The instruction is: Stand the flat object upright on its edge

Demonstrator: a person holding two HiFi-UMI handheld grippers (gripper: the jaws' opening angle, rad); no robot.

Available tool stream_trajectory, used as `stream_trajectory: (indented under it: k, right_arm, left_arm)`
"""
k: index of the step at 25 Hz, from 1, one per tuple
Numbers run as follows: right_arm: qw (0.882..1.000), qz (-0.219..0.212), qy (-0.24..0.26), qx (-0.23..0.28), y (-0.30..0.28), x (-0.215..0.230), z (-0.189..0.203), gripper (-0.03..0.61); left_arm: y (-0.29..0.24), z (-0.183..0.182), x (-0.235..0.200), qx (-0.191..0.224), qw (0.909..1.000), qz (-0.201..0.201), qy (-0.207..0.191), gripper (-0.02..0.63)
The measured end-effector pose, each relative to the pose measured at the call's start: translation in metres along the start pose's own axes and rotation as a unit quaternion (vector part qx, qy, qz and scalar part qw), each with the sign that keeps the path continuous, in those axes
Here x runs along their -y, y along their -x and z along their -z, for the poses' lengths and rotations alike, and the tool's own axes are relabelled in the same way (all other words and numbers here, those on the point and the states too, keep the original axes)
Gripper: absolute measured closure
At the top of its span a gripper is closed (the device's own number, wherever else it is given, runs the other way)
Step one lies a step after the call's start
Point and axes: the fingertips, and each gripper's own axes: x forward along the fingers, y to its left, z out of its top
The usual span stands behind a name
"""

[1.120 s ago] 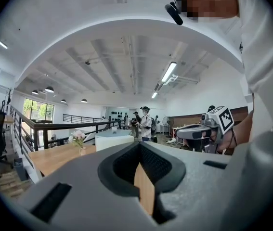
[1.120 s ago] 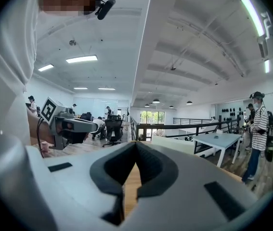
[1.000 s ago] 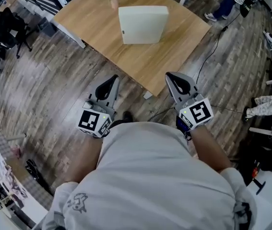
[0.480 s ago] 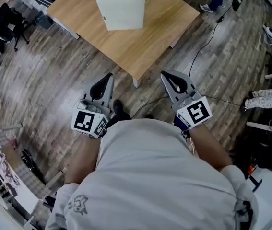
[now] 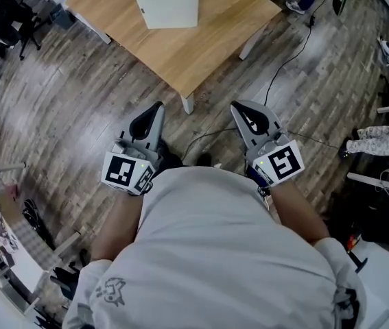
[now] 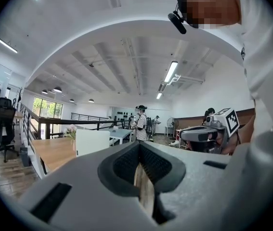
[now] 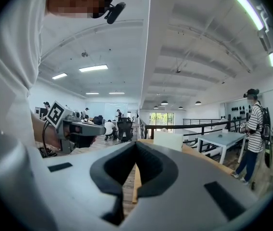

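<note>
A white flat panel [image 5: 165, 2] stands upright on its edge on the wooden table [image 5: 208, 33] at the top of the head view. The left gripper view shows the panel [image 6: 92, 142] standing on the table [image 6: 54, 150], and the right gripper view shows the panel [image 7: 169, 141] too. My left gripper [image 5: 154, 108] and right gripper [image 5: 241, 108] hang close to my body over the plank floor, well short of the table. Both are shut with nothing between the jaws. Each gripper view shows the other gripper: the right one [image 6: 208, 134] and the left one [image 7: 78, 129].
A black cable [image 5: 283, 67] runs across the floor beside the table leg [image 5: 188, 104]. Office chairs [image 5: 5, 22] stand at the left. A person in a striped shirt [image 6: 140, 124] stands by a white table [image 7: 223, 139]. A flower vase [image 6: 71, 131] sits on the wooden table.
The table and white panel have slid up and away in the head view as I step back. Both grippers stay shut in front of my body.
</note>
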Motion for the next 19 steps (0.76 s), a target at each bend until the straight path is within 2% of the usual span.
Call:
stream_trajectory:
  k: [19]
  right_arm:
    - [1.000, -0.012, 0.007, 0.008, -0.009, -0.003, -0.003, 0.574]
  left_arm:
    - [0.004, -0.006, -0.006, 0.001, 0.9999, -0.011, -0.001, 0.607]
